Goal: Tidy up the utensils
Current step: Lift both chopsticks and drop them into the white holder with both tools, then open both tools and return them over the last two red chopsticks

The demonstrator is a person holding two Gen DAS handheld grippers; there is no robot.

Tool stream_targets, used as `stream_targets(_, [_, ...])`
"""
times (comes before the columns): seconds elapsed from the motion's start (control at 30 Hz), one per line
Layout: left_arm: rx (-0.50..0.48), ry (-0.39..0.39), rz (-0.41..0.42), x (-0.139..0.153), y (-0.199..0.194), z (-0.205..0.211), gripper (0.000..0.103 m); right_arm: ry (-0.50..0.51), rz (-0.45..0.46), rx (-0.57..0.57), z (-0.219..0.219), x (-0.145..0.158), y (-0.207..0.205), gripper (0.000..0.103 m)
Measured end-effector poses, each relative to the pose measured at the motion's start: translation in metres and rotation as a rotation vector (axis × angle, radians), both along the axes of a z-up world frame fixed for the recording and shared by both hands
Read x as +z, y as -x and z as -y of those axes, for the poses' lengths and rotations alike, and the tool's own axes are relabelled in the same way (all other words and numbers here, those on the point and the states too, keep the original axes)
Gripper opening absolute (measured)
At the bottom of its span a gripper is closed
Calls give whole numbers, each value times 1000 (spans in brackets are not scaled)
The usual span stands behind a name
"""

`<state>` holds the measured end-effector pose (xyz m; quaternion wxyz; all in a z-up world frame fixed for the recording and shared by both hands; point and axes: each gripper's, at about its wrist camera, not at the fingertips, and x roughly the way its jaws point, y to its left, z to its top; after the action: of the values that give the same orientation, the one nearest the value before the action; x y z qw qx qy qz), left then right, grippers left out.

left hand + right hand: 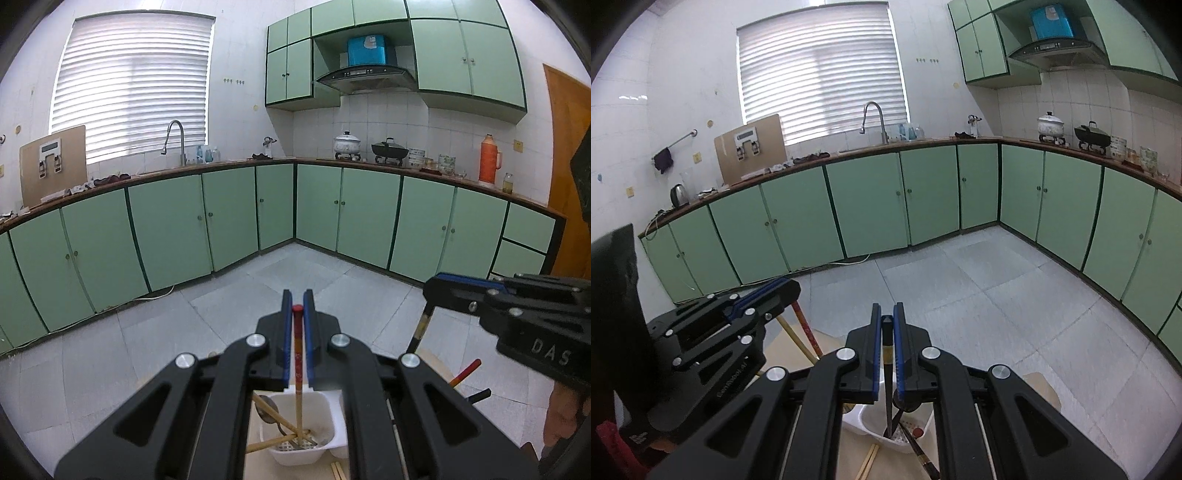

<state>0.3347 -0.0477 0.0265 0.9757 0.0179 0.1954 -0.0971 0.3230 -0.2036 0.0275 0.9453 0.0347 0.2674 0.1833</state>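
Note:
In the left wrist view my left gripper (297, 295) is shut on a red-topped chopstick (297, 350). The stick stands upright, its lower end inside the white utensil holder (332, 417). Wooden chopsticks (275, 419) and a metal spoon (267, 408) lie in that same compartment. My right gripper (886, 308) is shut on a dark chopstick (887, 373) with a gold band, whose tip reaches down into the white holder (862, 417). Each gripper also appears in the other's view: the right gripper (430, 286) at the right, the left gripper (792, 288) at the left.
The holder stands on a light wooden table (798, 354). Loose wooden chopsticks (868, 461) and a dark chopstick (923, 458) lie beside it. A red-and-yellow chopstick (467, 371) sticks up at the right. Green cabinets and grey floor tiles lie beyond.

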Motion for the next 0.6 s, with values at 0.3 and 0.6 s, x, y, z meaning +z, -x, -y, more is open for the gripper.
stream_targets(0.3, [-6,22,-36,-5,-3,-3,21,33,-54,-1,-5,-20,-8,11])
stream_targets(0.6, [12,77,42,13,23,-19,77,51,50,-93,17,-5,20,74])
